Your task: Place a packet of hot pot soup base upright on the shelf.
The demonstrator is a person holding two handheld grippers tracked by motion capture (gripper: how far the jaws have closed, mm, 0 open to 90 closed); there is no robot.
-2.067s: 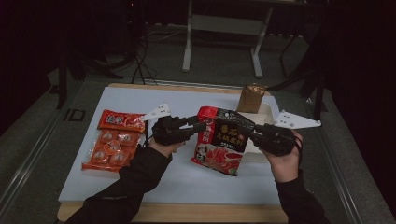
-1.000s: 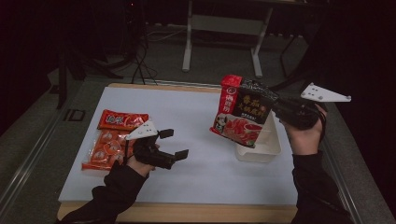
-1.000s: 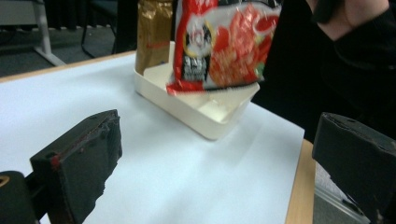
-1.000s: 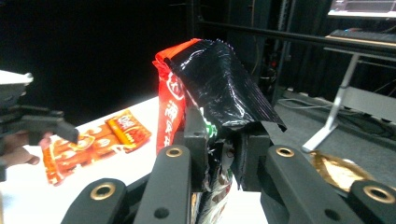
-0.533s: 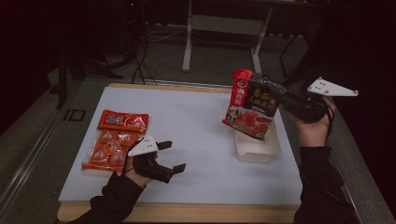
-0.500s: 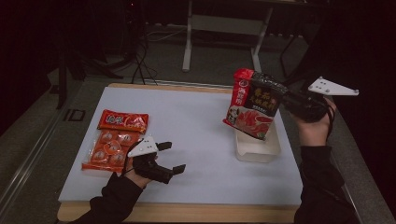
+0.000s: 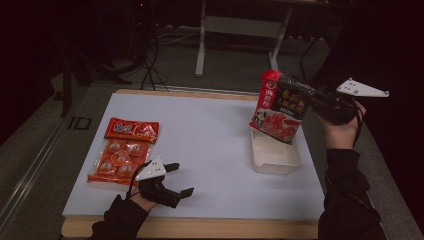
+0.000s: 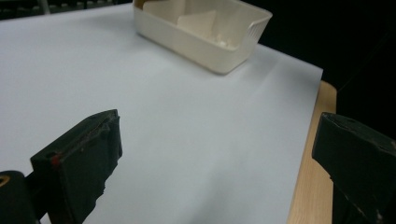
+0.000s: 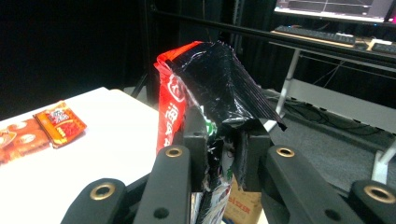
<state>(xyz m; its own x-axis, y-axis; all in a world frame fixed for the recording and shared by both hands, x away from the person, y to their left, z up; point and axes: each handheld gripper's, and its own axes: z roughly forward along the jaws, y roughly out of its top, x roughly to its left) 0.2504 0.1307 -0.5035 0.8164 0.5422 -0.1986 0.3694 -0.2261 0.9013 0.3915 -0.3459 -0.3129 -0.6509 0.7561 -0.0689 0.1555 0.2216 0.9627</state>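
A red and black food pouch hangs tilted in the air above a white plastic tray at the table's right side. My right gripper is shut on the pouch's upper edge. In the right gripper view the jaws pinch the crumpled black top of the pouch. My left gripper stands open near the front edge of the table, with nothing between its fingers. In the left gripper view its jaws are wide apart over bare white table, and the tray lies ahead.
A red snack pack and an orange pack of several wrapped pieces lie at the table's left, just beyond my left gripper. A brown box shows below the pouch. The white mat spreads between the packs and the tray.
My right gripper has carried the pouch to the right, over the tray. My left gripper has let go of the pouch and has dropped toward the front edge near the snack packs.
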